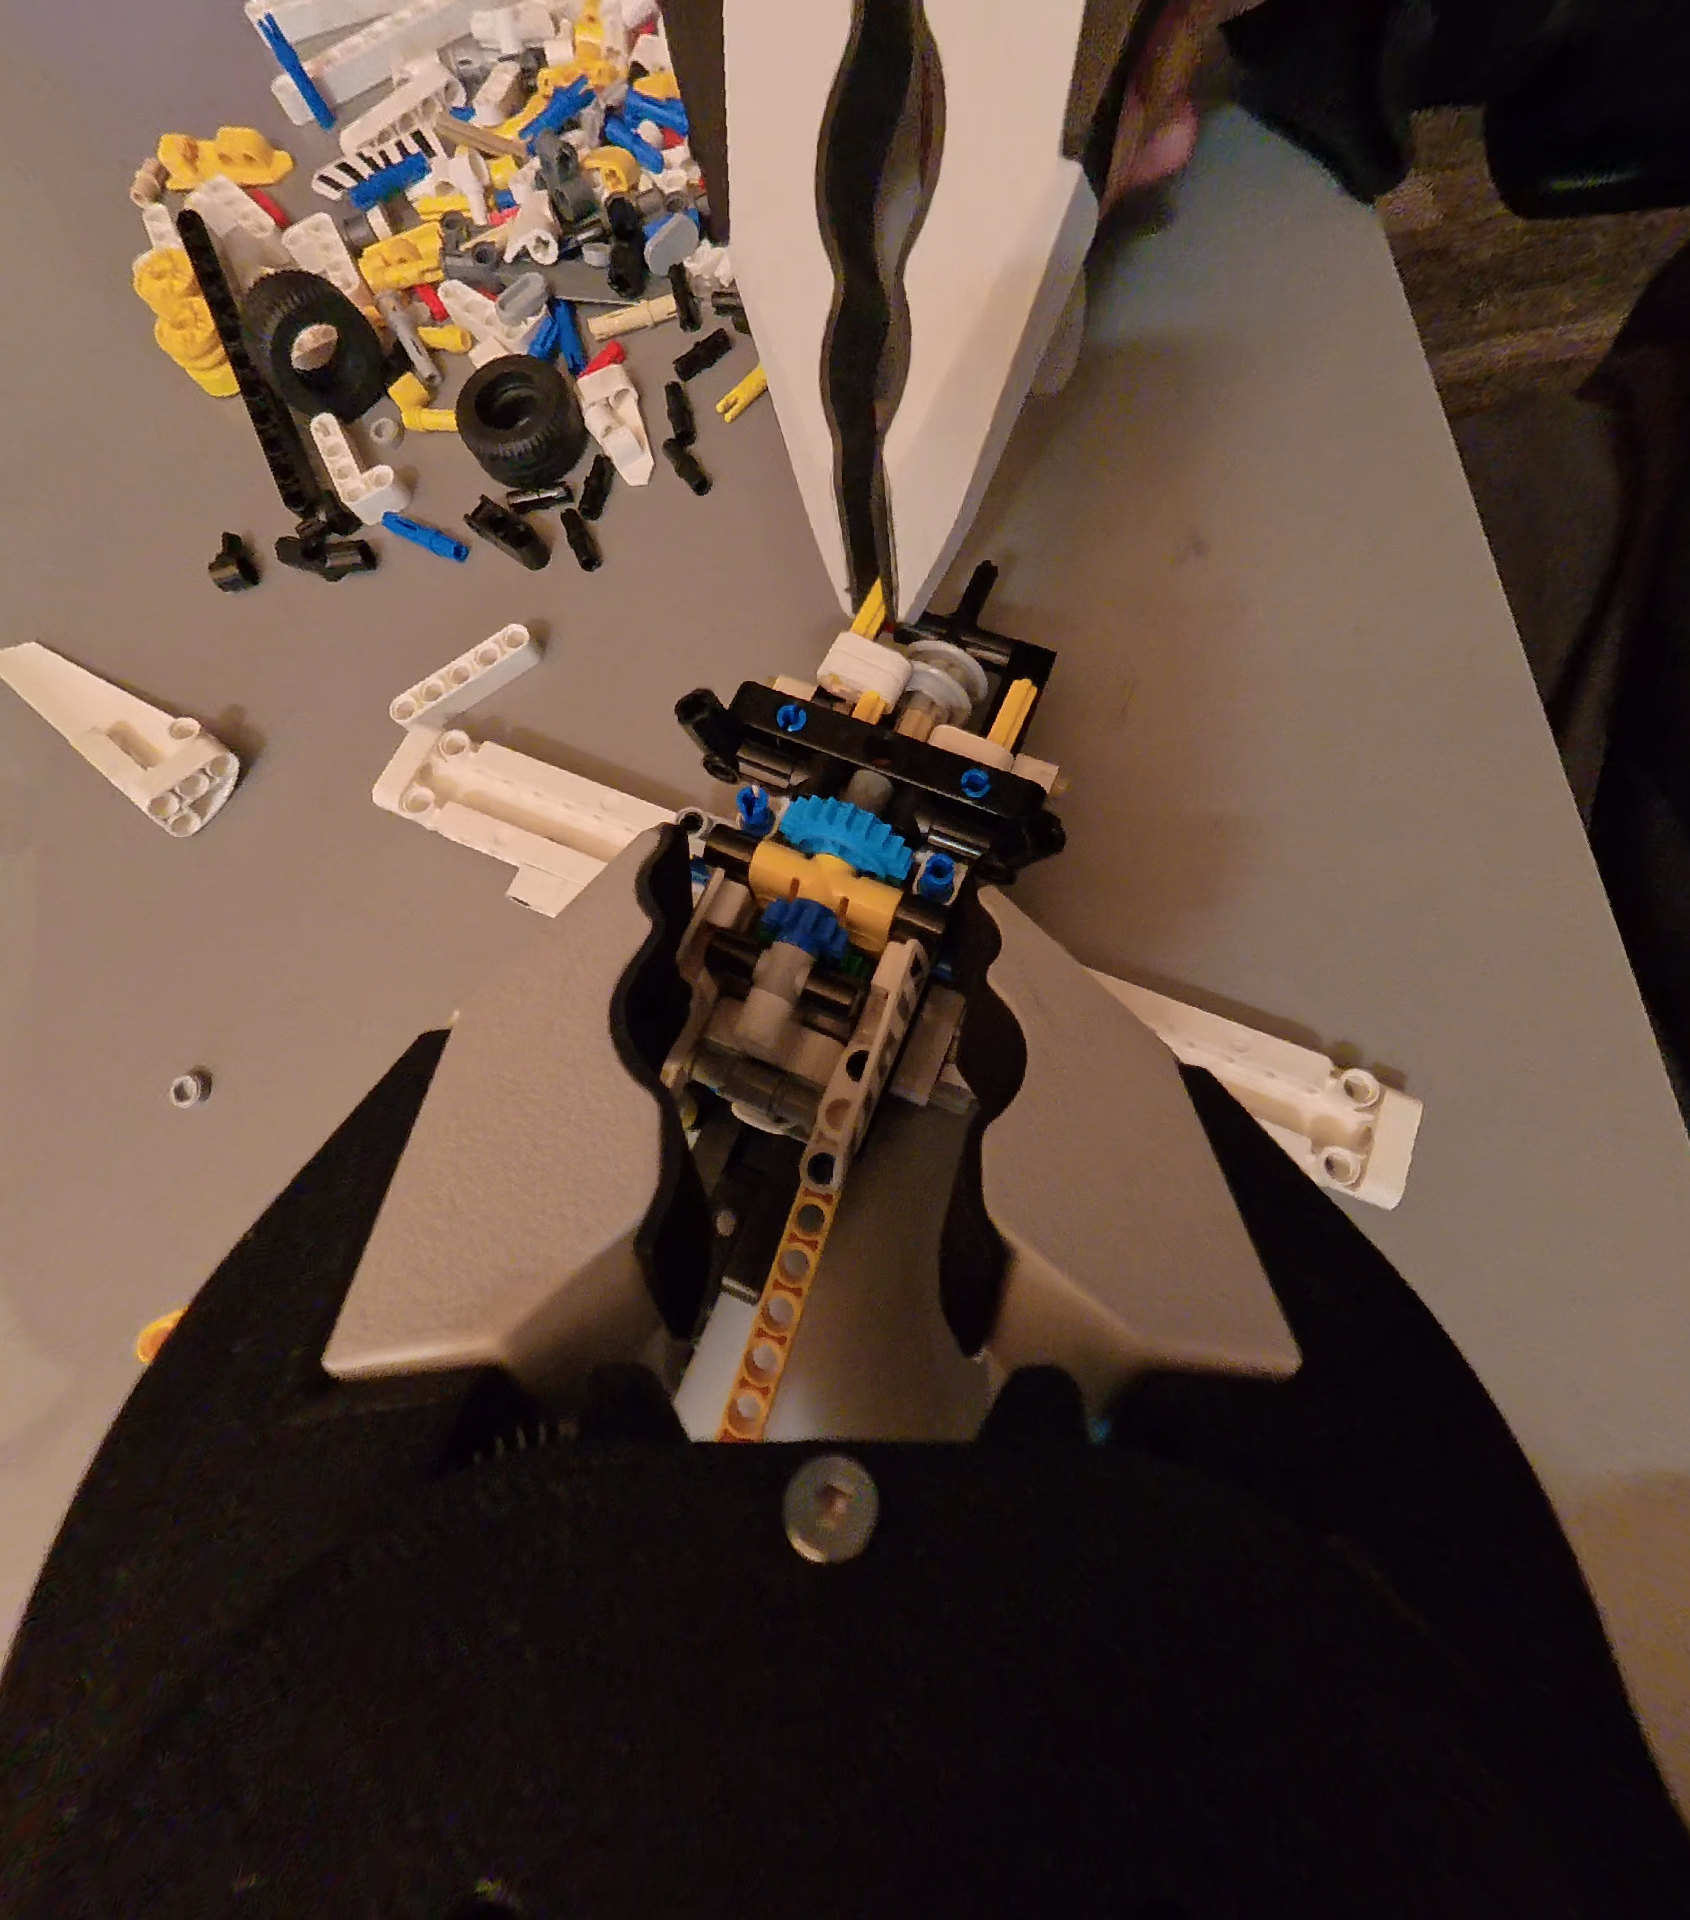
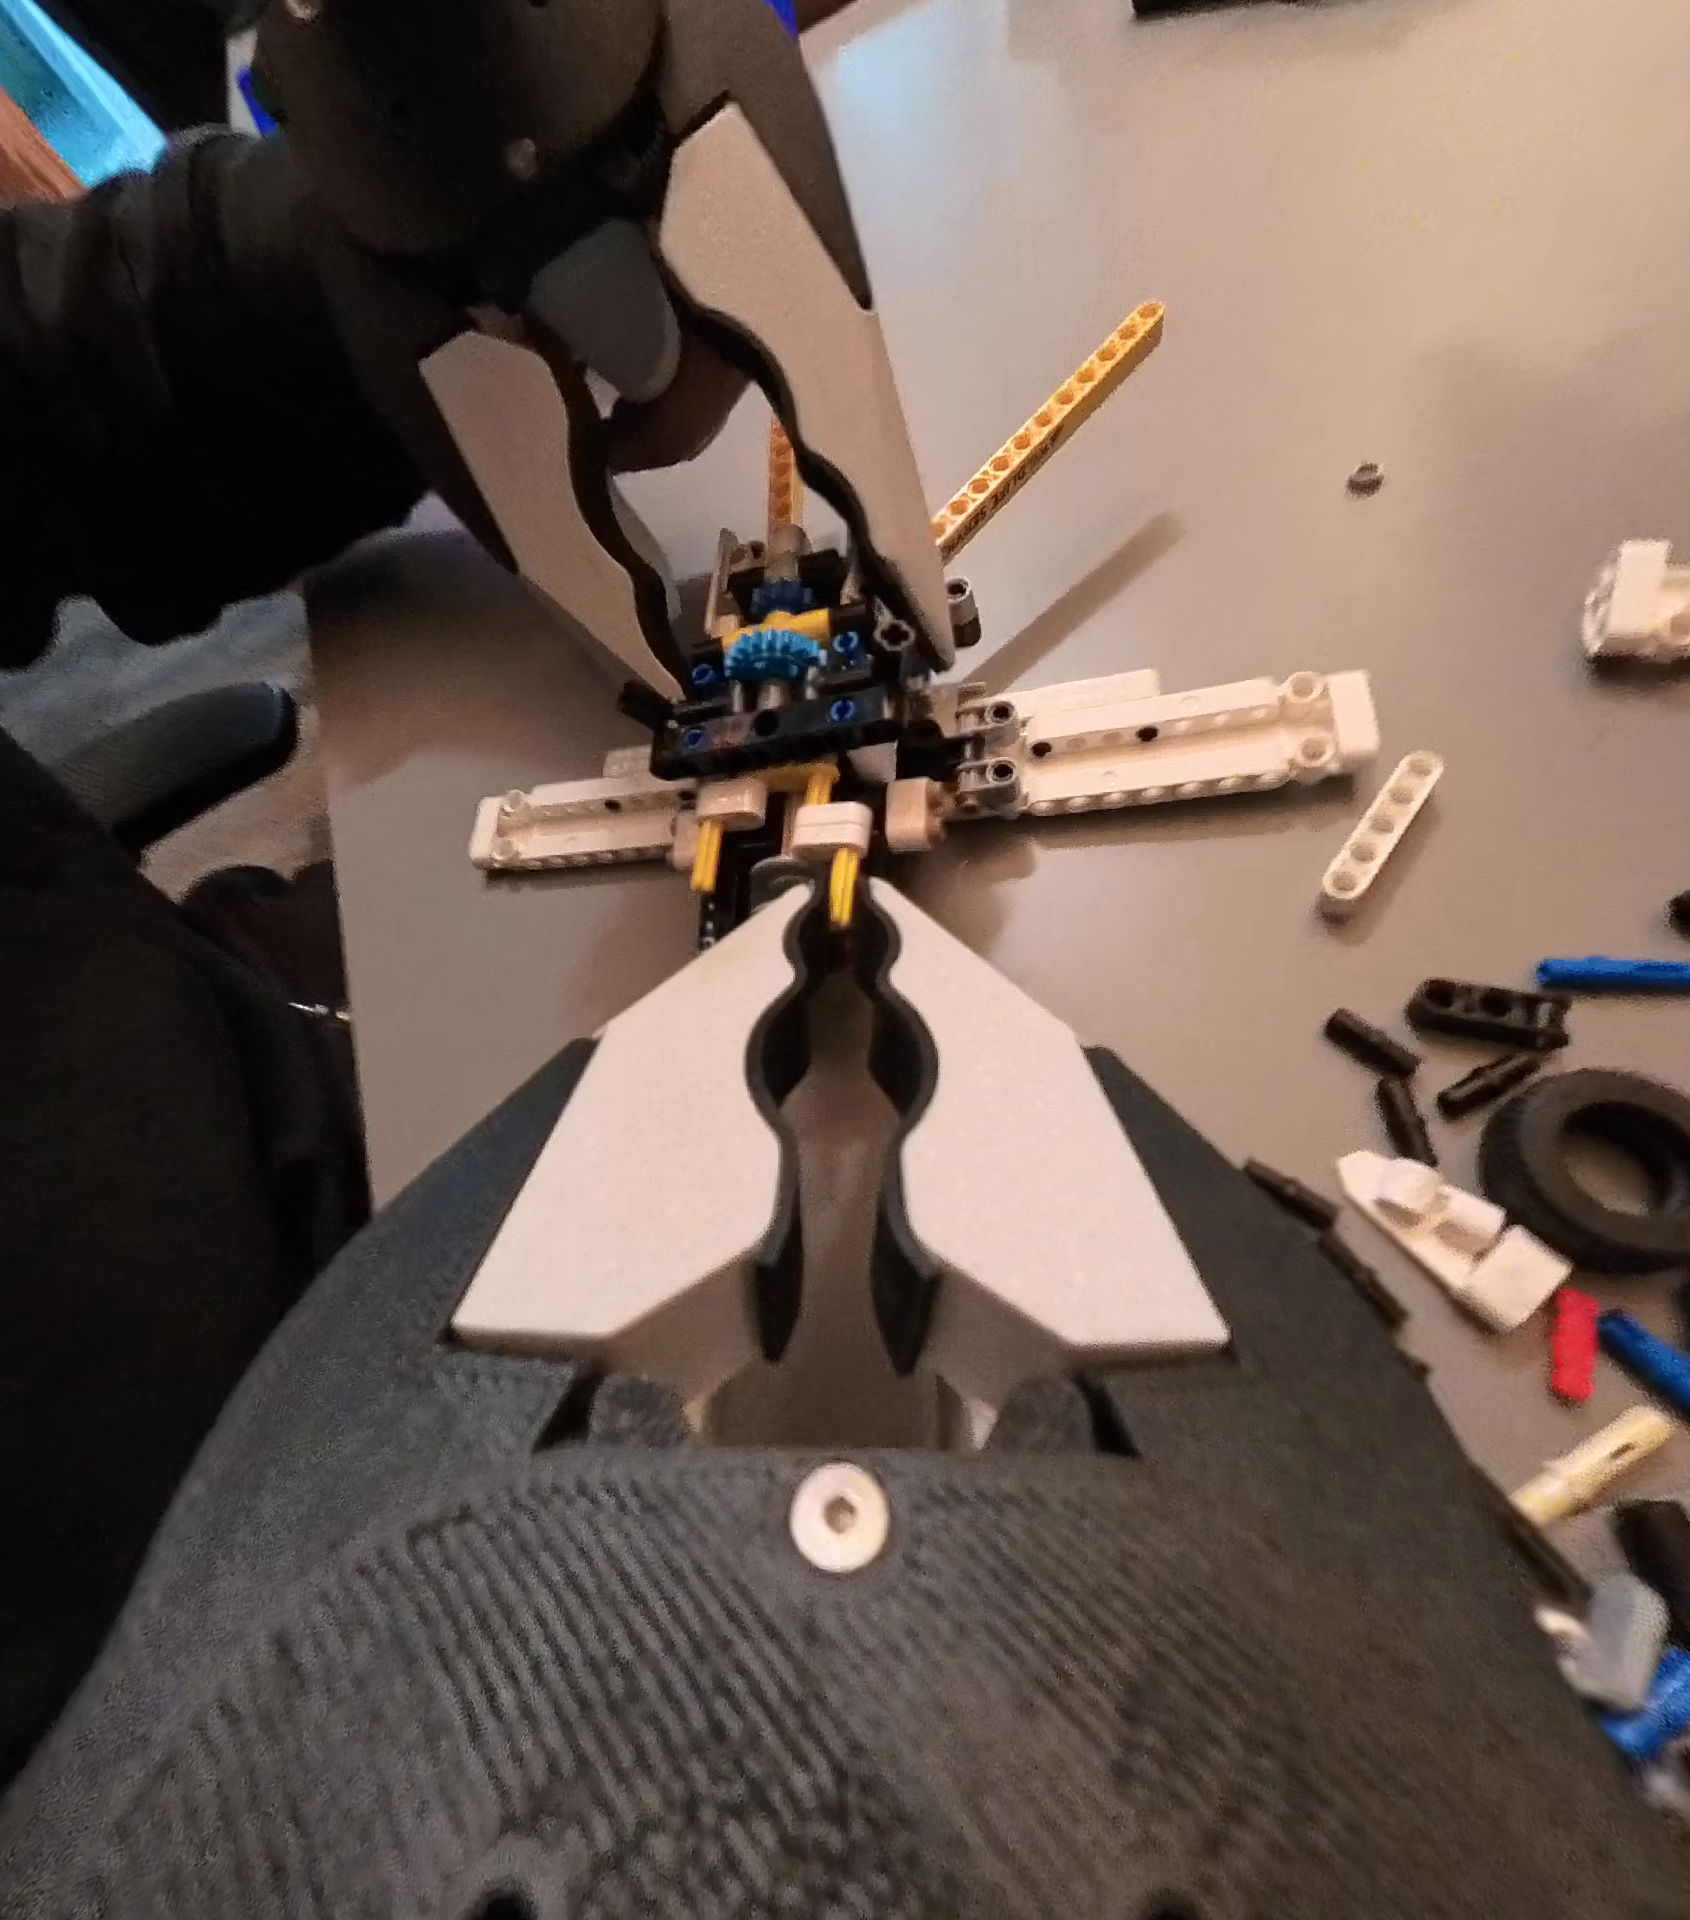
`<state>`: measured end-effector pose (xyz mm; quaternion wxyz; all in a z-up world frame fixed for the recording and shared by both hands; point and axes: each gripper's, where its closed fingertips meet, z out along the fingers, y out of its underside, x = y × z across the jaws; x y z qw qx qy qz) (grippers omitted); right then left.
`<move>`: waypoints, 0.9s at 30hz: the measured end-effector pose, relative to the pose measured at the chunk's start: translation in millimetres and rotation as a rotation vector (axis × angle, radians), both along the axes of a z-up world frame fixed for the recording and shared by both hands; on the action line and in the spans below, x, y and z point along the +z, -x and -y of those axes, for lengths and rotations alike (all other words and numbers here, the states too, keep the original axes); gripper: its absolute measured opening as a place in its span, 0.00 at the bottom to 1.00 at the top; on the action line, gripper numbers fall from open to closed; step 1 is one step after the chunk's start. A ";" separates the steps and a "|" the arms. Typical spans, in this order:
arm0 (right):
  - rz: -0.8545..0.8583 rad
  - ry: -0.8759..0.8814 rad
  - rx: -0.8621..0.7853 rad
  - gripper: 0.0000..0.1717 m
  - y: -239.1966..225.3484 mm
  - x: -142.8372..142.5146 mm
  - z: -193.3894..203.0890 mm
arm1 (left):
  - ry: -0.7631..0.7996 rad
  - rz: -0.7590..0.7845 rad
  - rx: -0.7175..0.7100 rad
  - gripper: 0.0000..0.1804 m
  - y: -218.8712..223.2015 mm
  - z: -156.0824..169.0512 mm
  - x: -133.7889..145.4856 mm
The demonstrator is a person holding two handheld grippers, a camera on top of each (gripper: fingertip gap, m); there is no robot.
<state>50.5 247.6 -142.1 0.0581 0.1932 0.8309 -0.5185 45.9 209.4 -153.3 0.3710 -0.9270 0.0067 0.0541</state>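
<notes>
loose bricks; black tyres

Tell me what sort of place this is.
Probably a hobby or work table indoors: a grey tabletop strewn with a pile of loose plastic building pieces, a half-built geared model, and carpet past the table edge.

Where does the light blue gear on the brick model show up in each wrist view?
Left wrist view: light blue gear at centre, just beyond this view's own fingertips.
Right wrist view: light blue gear above centre, between the far claw's fingertips.
Shared landmark: black beam with blue pins.
</notes>
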 end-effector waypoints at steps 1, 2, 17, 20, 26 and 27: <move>0.016 -0.007 -0.009 0.02 1.1 0.5 -1.2 | -0.001 0.003 0.008 0.29 1.4 -0.2 0.2; -0.017 -0.019 -0.023 0.02 4.2 1.9 -3.1 | -0.003 0.013 0.014 0.28 2.0 -0.5 0.4; -0.272 -0.098 -0.046 0.08 11.1 0.0 17.3 | -0.002 -0.016 0.002 0.29 2.0 -1.8 0.0; -0.278 -0.112 -0.035 0.08 9.4 -0.7 16.2 | -0.005 -0.030 -0.008 0.29 1.6 -1.9 -0.3; -0.413 -0.142 0.021 0.08 8.1 -0.1 14.7 | -0.012 -0.025 -0.008 0.29 1.8 -1.7 -0.1; -0.456 -0.160 0.027 0.08 8.0 0.1 14.5 | -0.014 -0.025 -0.007 0.29 1.9 -1.9 -0.1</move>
